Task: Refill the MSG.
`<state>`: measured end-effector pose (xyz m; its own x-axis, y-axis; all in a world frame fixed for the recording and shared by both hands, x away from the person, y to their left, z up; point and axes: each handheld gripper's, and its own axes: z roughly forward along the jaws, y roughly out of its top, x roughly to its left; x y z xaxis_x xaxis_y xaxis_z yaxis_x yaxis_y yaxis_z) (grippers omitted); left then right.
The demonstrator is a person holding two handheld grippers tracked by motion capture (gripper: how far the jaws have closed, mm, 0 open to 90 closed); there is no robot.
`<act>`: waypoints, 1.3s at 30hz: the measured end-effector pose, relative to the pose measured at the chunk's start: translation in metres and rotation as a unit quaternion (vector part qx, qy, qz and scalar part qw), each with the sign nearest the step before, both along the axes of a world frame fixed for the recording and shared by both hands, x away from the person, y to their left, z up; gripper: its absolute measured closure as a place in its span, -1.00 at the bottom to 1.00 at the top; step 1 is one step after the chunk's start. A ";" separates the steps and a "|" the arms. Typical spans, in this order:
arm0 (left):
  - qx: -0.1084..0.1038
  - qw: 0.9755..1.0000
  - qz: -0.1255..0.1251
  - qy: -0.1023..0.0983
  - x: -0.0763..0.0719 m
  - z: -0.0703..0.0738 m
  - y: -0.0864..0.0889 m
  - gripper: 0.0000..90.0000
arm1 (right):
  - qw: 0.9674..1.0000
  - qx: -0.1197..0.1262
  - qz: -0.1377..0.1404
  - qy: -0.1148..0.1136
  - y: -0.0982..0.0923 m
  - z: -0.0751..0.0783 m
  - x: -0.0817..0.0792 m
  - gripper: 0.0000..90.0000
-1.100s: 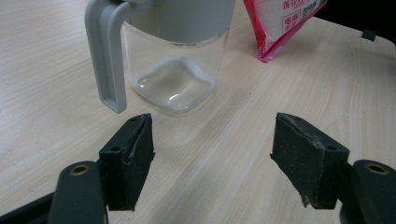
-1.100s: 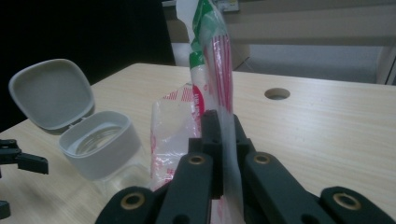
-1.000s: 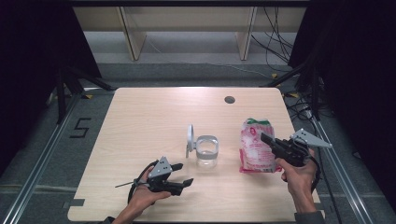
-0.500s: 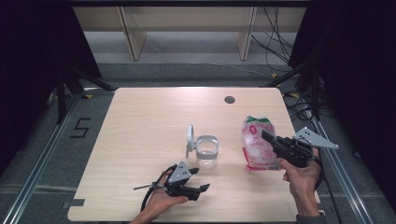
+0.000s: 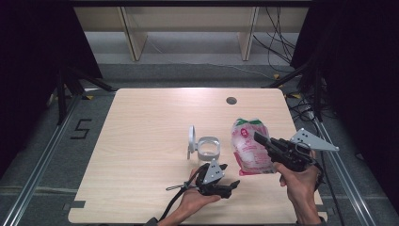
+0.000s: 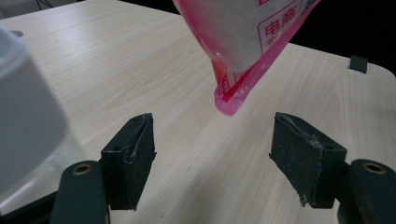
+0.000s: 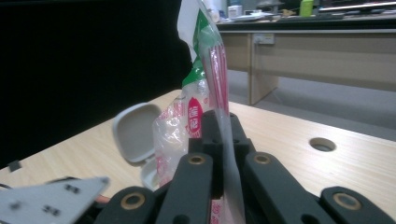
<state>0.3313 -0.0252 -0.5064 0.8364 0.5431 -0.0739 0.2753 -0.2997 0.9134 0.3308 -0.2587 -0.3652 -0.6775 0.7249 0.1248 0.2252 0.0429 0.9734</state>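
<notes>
On the bench, near its right front: the bag point(image 5: 248, 145) of white grain stands held up, its pink lower corner just off the wood in the left tool view point(image 6: 229, 100).
Right tool point(image 5: 259, 139): its 2 jaws are pressed together on a fold of the bag's edge, plastic pinched flat between them in the right tool view point(image 7: 219, 135).
Left tool point(image 5: 231, 184): jaws wide apart, nothing between them, aimed at the bag's bottom corner from low and close.
Jar point(image 5: 208, 147): clear, just left of the bag, near but apart; its white lid point(image 5: 191, 140) is flipped open and stands upright at its left side.
Step in hand: likely bringing the left tool in to take the bag's lower part, so that both tools can handle it over the jar.
How to do it well: close on the flat sealed corner, not the loose full belly; keep the right pinch steady so the bag does not swing; come in level with the bench and stay off the jar.
Left hand pose: palm up, low over the front edge, tool lying on its side.
Right hand pose: wrist raised, tool pointing away and left, grey plate point(image 5: 313, 141) on top.
</notes>
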 end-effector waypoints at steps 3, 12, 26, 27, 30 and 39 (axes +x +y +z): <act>-0.019 1.000 0.004 0.001 -0.001 -0.002 -0.008 -0.34 | 1.000 0.005 0.007 0.003 0.007 0.000 -0.002 1.00; -0.028 0.999 0.031 -0.001 -0.004 -0.008 -0.015 -0.26 | 1.000 0.002 0.031 -0.003 0.022 0.002 -0.004 1.00; -0.109 0.992 0.051 0.022 -0.015 -0.010 -0.023 0.59 | 0.999 0.007 0.032 -0.008 0.023 0.006 -0.002 1.00; -0.125 0.990 0.053 0.031 -0.017 -0.010 -0.025 0.59 | 0.999 0.009 0.033 -0.001 0.024 0.007 -0.002 1.00; -0.133 0.989 0.053 0.034 -0.016 -0.012 -0.027 0.60 | 1.000 0.005 0.028 0.004 0.031 0.010 0.002 1.00; -0.114 0.991 0.070 0.025 -0.012 -0.011 -0.025 0.64 | 0.999 -0.009 0.030 0.016 0.051 0.010 0.018 1.00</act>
